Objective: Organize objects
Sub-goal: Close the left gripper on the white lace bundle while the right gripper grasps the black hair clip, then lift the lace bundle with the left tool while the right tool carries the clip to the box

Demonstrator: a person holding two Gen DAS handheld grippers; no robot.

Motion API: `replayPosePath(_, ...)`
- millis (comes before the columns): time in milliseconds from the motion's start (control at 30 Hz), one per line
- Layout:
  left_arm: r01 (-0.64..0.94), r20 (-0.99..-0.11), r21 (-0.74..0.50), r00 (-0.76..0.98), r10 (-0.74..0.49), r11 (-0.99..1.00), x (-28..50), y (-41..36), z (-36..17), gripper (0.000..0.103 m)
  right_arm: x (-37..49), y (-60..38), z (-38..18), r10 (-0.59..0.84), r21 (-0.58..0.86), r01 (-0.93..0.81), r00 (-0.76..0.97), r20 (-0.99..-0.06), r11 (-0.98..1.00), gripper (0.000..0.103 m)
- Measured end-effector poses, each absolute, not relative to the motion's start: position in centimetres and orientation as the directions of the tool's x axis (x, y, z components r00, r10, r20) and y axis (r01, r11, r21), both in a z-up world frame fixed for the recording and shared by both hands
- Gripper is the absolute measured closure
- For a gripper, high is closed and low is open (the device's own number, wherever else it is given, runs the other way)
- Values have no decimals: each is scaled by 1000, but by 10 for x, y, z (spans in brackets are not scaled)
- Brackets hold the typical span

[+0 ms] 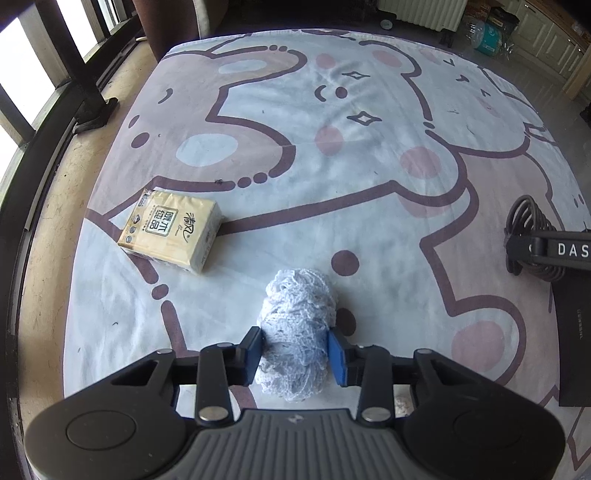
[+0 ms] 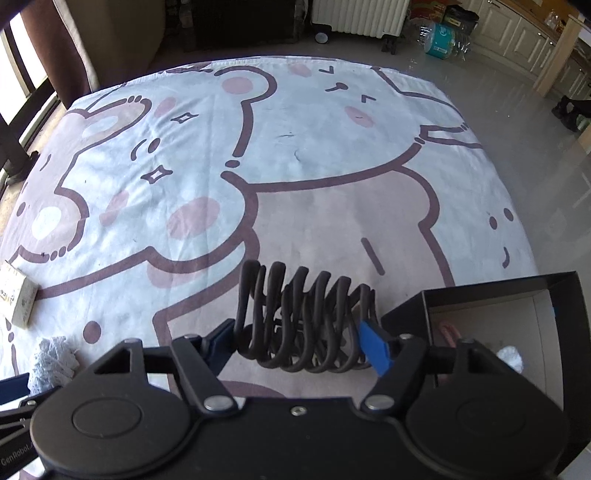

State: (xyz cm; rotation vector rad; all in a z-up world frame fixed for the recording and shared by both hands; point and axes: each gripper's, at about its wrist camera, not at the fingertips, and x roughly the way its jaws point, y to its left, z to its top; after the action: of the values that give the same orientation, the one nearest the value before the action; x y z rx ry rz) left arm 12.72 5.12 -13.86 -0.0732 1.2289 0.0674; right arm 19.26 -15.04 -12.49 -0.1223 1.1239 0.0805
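Observation:
My left gripper is shut on a skein of pale blue yarn, its blue pads pressing both sides. The yarn also shows at the left of the right wrist view. My right gripper is shut on a black coiled cable, which also shows at the right of the left wrist view. A yellow tissue pack lies on the cartoon-printed blanket, left of and beyond the yarn. A black box stands open just right of the right gripper, with a pink item and a white item inside.
The blanket covers the floor. A window frame and rail run along the left. A white radiator, bottles and bags and cabinets stand beyond the far edge.

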Motion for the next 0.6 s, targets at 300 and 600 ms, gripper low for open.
replayPosePath(300, -112, -937, -32, 348, 10, 993, 123, 51, -129, 65, 186, -161, -109, 224, 177, -156, 367, -903, 972, 60)
replayPosePath(600, -114, -936, -45, 353, -2, 992, 118, 47, -122, 65, 173, -159, -107, 533, 512, -151, 188, -825, 845, 60)
